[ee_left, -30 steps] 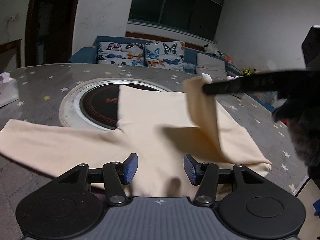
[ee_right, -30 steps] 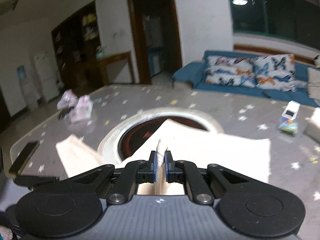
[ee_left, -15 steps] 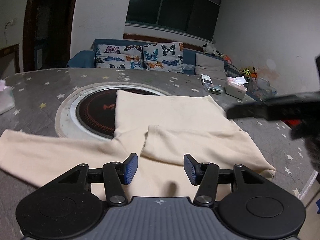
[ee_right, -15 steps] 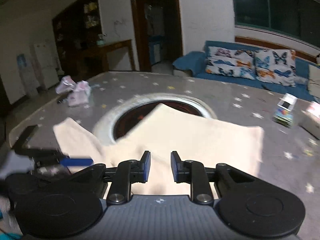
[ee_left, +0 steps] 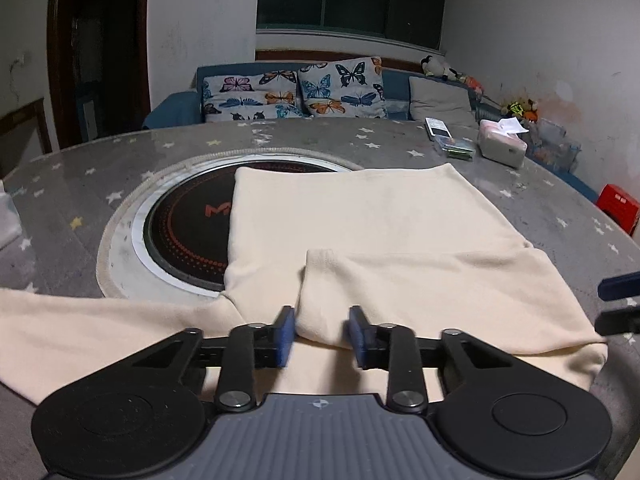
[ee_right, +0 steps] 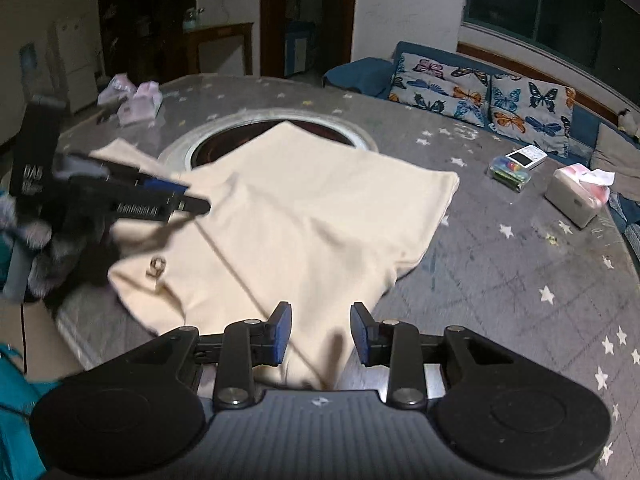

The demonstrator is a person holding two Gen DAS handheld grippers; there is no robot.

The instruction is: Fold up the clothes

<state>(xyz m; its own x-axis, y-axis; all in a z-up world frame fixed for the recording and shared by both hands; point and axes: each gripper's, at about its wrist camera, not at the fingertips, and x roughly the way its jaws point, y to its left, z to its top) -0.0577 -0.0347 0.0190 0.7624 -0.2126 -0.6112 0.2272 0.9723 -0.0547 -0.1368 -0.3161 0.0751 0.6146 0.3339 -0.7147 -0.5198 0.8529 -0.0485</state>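
A cream long-sleeved top (ee_left: 360, 220) lies flat on the grey star-patterned table (ee_left: 80, 184). Its right sleeve (ee_left: 440, 292) is folded across the body; its left sleeve (ee_left: 100, 328) stretches out to the left. My left gripper (ee_left: 322, 336) is open and empty, just above the near edge of the top. My right gripper (ee_right: 322, 334) is open and empty over the top's (ee_right: 300, 216) near right side. The left gripper also shows in the right wrist view (ee_right: 168, 200), over the top's left part.
A round black hotplate (ee_left: 188, 232) is set in the table, partly under the top. A tissue box (ee_left: 502, 146), a phone (ee_left: 438, 128) and a small case (ee_left: 456, 148) lie at the far right. Pink packets (ee_right: 136, 100) sit at the far left. A sofa stands behind.
My right gripper laid the right sleeve across the body, let go and opened, then pulled back to the right. My left gripper stayed open and shifted slightly forward.
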